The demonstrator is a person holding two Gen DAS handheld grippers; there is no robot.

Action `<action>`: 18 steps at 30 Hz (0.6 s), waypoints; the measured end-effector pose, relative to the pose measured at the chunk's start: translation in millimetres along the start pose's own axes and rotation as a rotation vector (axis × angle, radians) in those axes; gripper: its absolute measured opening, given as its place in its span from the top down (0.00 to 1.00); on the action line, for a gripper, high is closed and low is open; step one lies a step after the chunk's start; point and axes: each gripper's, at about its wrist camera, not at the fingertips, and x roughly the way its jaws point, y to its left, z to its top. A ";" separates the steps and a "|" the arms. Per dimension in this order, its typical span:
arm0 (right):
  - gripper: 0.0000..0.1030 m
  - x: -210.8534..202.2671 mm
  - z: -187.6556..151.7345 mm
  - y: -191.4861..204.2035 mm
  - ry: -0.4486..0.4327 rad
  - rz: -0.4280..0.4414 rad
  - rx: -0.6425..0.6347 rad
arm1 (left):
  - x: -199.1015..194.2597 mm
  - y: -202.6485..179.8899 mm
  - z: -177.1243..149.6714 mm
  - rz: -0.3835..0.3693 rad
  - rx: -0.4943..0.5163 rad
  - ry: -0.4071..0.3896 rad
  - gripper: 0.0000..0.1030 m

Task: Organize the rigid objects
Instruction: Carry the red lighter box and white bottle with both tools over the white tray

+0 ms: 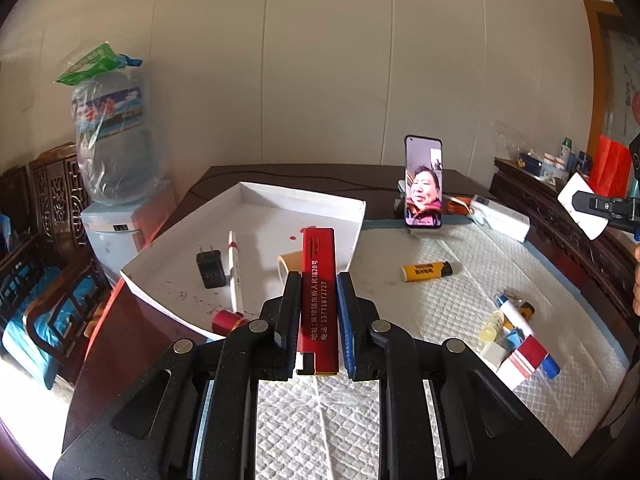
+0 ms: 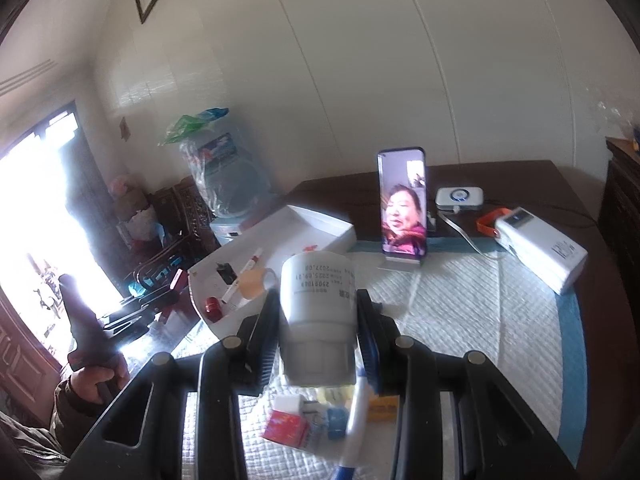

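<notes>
My left gripper [image 1: 318, 280] is shut on a long red lighter [image 1: 319, 292] with white print, held above the near rim of the white tray [image 1: 320, 200]. The tray holds a black charger [image 1: 209, 266], a white pen [image 1: 235, 276], a tape roll [image 1: 289, 264] and a small red cap [image 1: 226, 321]. My right gripper [image 2: 316, 308] is shut on a white plastic bottle [image 2: 316, 312], held upside down above the quilted mat [image 2: 480, 312]. The tray also shows in the right wrist view [image 2: 320, 220]. A yellow lighter [image 1: 426, 271] and a pile of small items [image 1: 516, 340] lie on the mat.
A phone [image 1: 423, 182] stands on a stand at the back of the table. A white power bank [image 2: 540, 254] and a small white device [image 2: 459, 198] lie at the back right. A water dispenser [image 1: 116, 200] and dark wooden chairs [image 1: 48, 240] stand to the left.
</notes>
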 end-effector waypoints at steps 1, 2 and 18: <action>0.65 0.6 2.0 3.6 -0.001 0.007 -0.008 | -2.3 2.1 1.2 0.005 -0.007 -0.009 0.84; 0.65 1.6 4.4 7.0 -0.003 0.014 -0.015 | -3.9 3.9 1.9 0.008 -0.012 -0.015 0.84; 0.65 22.0 25.6 39.6 0.004 0.104 -0.064 | -37.3 53.8 8.3 0.093 -0.111 -0.100 0.84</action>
